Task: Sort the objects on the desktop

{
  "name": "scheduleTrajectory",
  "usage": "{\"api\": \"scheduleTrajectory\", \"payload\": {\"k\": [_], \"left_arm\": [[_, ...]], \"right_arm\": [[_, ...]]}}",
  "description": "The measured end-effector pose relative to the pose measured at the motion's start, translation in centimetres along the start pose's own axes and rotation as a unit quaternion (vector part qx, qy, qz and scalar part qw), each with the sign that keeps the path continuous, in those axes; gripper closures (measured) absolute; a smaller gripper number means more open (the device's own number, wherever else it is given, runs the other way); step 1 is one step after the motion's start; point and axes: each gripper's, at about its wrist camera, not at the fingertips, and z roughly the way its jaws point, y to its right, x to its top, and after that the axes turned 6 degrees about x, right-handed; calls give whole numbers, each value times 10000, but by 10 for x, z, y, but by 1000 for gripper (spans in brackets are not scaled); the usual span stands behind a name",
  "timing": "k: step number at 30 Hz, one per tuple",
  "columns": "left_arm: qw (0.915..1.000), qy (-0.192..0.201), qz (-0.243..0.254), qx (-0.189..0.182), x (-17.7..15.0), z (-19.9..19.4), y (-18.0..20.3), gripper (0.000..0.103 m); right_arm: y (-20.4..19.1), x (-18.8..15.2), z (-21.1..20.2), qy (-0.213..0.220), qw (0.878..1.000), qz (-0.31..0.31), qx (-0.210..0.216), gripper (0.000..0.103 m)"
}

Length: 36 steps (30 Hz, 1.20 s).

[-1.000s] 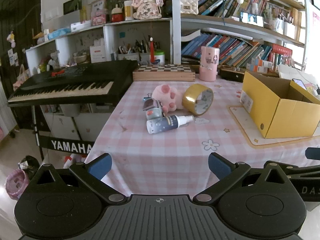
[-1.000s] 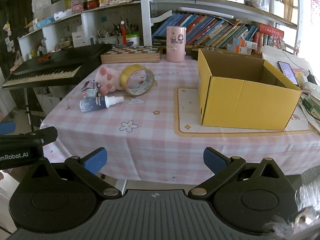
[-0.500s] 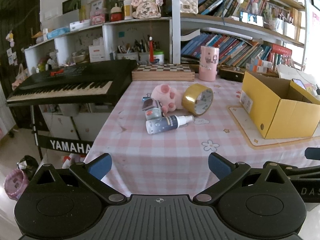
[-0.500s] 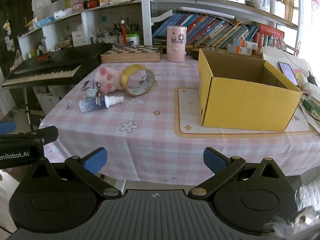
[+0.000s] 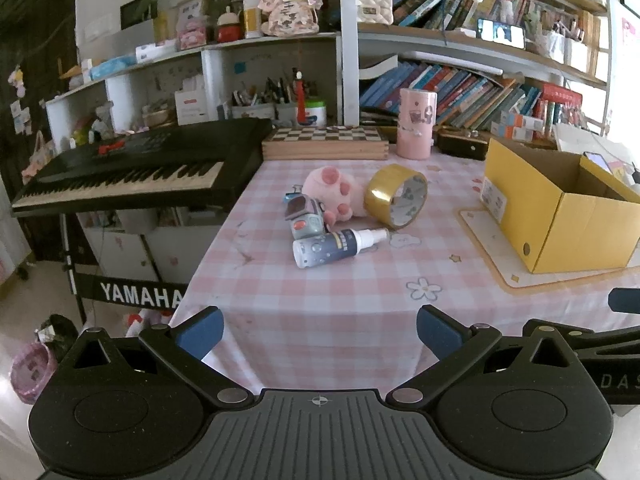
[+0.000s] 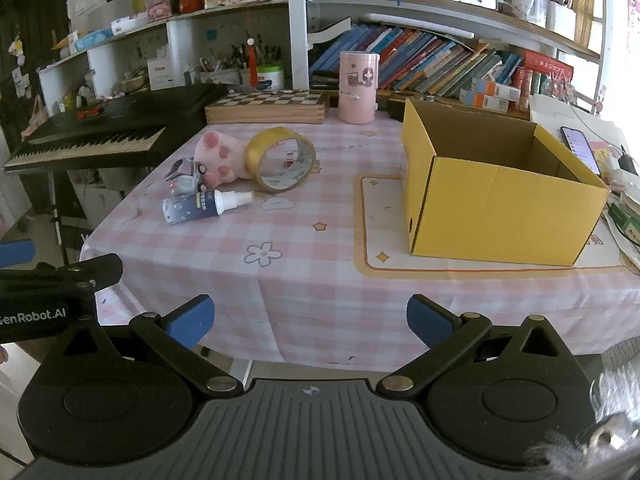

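Your yellow box sits on the surface at 2 o'clock, empty. At 11 o'clock cluster the tape roll, pink plush paw, spray bottle and toy robot. Both your left gripper and right gripper have fingers spread, holding nothing.

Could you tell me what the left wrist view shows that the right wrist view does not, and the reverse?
Only the left wrist view shows the YAMAHA stand lettering. Only the right shows the box's empty floor. Both show the tape, plush paw, toy robot and spray bottle clustered on the tablecloth, and each view's own gripper, left and right, open and empty.
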Motion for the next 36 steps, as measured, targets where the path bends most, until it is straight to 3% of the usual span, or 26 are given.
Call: {"api": "scheduleTrajectory", "payload": {"k": [24,36], "left_arm": [[9997,-117,34,-205,-1,1,-2,0],[9995,99,124,-270,-3,-8,-7,0]], "right_arm": [[-5,-2,-12,204,9997,-101,88,0],[-7,-2,-15,218,9996,-17,156,0]]}}
